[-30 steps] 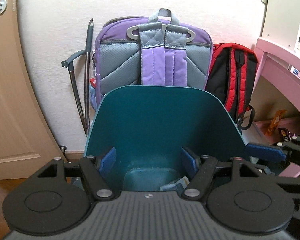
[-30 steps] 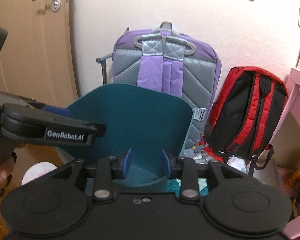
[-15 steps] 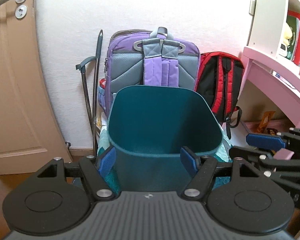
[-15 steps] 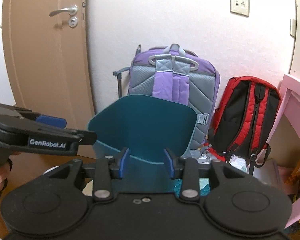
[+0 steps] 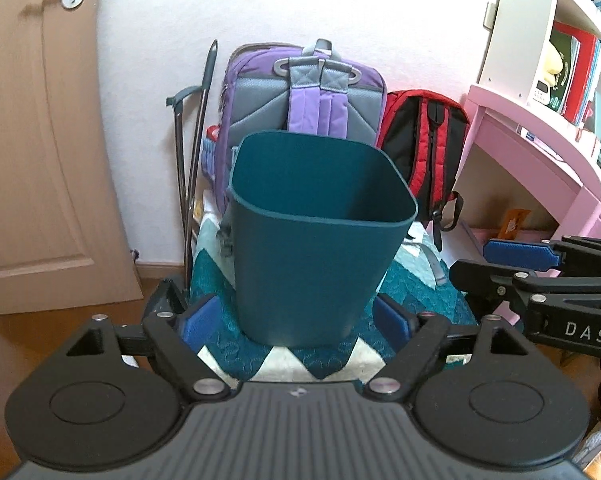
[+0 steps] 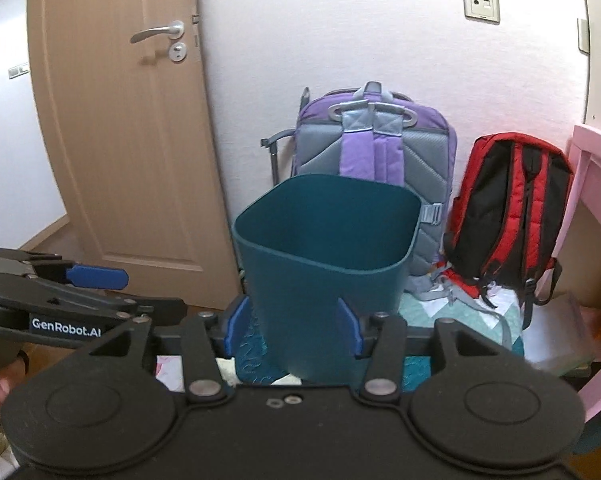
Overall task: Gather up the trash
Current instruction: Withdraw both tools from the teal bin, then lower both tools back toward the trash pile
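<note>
A dark teal waste bin (image 5: 316,248) (image 6: 324,280) stands upright on a teal and white quilted mat (image 5: 412,292). Its inside is hidden from here. My left gripper (image 5: 296,322) faces the bin's base from a short way back. Its jaws are opening, its blue pads (image 5: 198,322) touch nothing, and nothing is between them. My right gripper (image 6: 292,328) also points at the bin's lower wall, its jaws opening and empty. Each gripper shows in the other's view: the right gripper (image 5: 480,262) at the right edge, the left gripper (image 6: 140,292) at the left edge.
A purple and grey backpack (image 5: 304,96) and a red and black backpack (image 5: 424,140) lean on the wall behind the bin. A wooden door (image 6: 112,140) is to the left, with metal poles (image 5: 192,168) beside it. A pink desk (image 5: 540,148) with shelves stands at right, an orange wrapper (image 5: 512,222) under it.
Both grippers have drawn back from the bin, so its whole outer wall now shows instead of its inside. Both pairs of jaws stand wider apart.
</note>
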